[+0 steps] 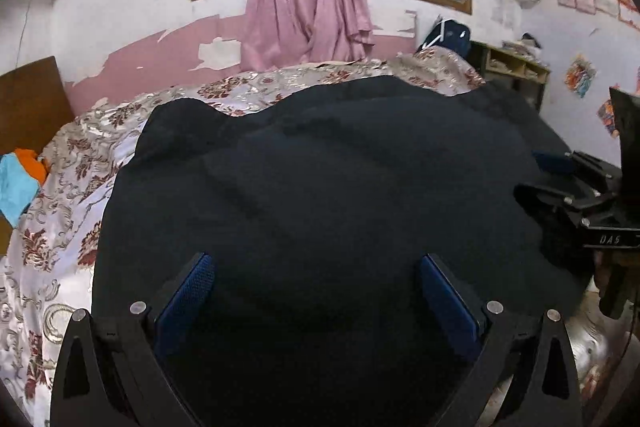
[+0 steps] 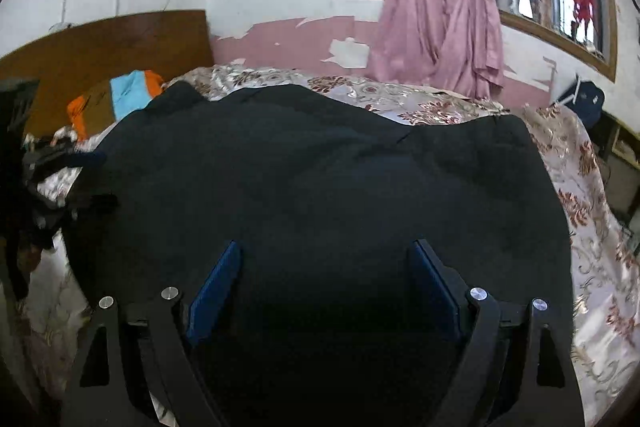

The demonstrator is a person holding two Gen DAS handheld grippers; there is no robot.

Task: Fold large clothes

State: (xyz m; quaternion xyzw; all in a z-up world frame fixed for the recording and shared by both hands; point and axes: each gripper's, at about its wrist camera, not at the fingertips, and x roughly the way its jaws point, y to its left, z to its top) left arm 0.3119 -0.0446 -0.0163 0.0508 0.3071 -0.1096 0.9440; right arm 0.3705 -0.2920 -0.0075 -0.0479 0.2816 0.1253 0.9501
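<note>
Pink curtains point(image 1: 308, 15) hang at the window behind a bed point(image 1: 52, 195) with a floral cover. On it a dark garment point(image 1: 320, 179) lies spread wide. Left tool point(image 1: 316, 267) and right tool point(image 2: 326, 259) hover side by side at its near edge, each with fingers spread apart and holding nothing, the cloth showing between them.

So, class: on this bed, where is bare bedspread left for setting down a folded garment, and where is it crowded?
Bare floral bedspread runs beside the dark garment's right edge, and in a strip between garment and curtains. Crowded: the headboard end, with orange and blue clothes.
</note>
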